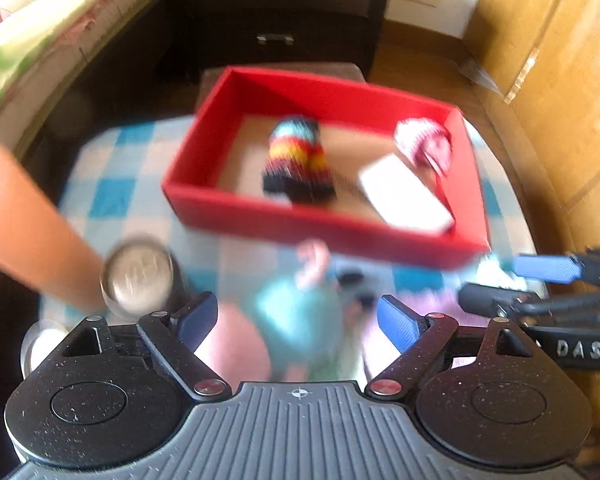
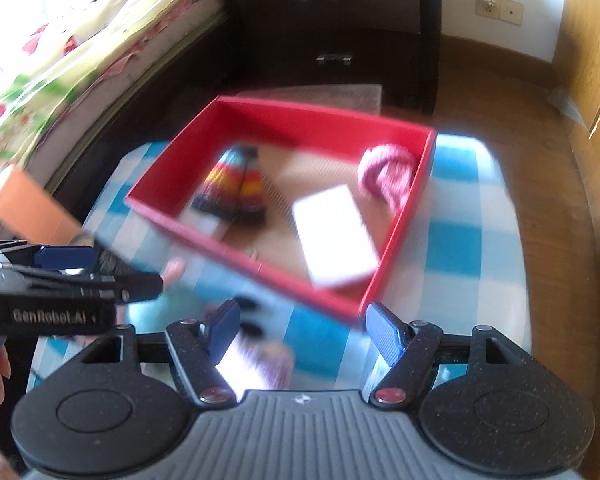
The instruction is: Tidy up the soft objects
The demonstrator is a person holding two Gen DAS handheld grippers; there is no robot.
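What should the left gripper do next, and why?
Probably ease the left gripper down onto the teal soft toy and close. Its jaws are open with the toy lying between them on the checked cloth, outside the red box, which has bare floor left.

One red box (image 1: 320,236) is sitting mid-frame, holding three things: one striped sock bundle (image 1: 298,160), one pink-and-white bundle (image 1: 424,144) and one white block (image 1: 404,196). One metal can (image 1: 138,276) is standing lower left.
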